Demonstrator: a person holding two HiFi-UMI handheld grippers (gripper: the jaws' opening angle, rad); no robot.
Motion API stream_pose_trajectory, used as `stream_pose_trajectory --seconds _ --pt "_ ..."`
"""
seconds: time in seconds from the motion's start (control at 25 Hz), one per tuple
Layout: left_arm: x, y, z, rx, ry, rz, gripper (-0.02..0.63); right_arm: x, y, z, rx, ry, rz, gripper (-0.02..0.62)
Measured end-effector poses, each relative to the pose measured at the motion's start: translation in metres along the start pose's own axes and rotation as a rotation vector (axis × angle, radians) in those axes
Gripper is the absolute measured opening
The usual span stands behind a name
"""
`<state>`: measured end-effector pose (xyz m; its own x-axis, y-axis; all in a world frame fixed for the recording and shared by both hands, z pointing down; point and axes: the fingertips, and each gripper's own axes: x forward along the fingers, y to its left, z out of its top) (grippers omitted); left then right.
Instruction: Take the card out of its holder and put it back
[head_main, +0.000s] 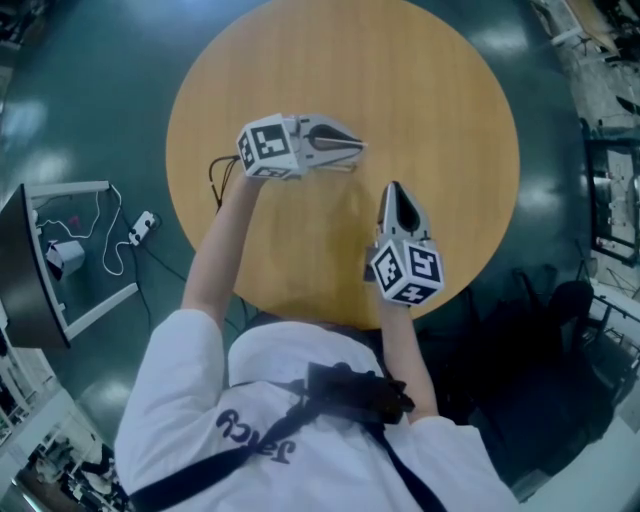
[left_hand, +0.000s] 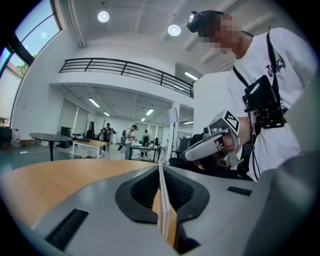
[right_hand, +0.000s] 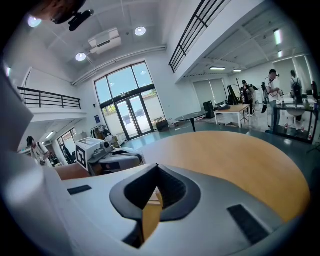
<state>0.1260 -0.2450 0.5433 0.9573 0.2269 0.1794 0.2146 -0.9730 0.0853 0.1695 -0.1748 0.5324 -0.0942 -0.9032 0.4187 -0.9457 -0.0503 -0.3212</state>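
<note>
Both grippers out front, jaws closed
Left gripper (head_main: 346, 150) points rightward across the head view, left forearm (head_main: 214, 255) stretched forward; right gripper (head_main: 394, 196) points straight ahead, right forearm (head_main: 404, 350) tucked close in; tips near each other, not touching.

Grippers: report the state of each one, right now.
Left gripper: closed, nothing visibly held.
Right gripper: closed, nothing between the jaws.
</note>
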Motion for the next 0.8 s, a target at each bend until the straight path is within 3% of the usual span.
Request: stream_pose_trajectory --seconds 0.8 --pt "0.009 -0.001 -0.044 -0.082 -0.006 0.011 0.028 0.005 -0.003 -0.009 0.011 0.030 0.003 0.009"
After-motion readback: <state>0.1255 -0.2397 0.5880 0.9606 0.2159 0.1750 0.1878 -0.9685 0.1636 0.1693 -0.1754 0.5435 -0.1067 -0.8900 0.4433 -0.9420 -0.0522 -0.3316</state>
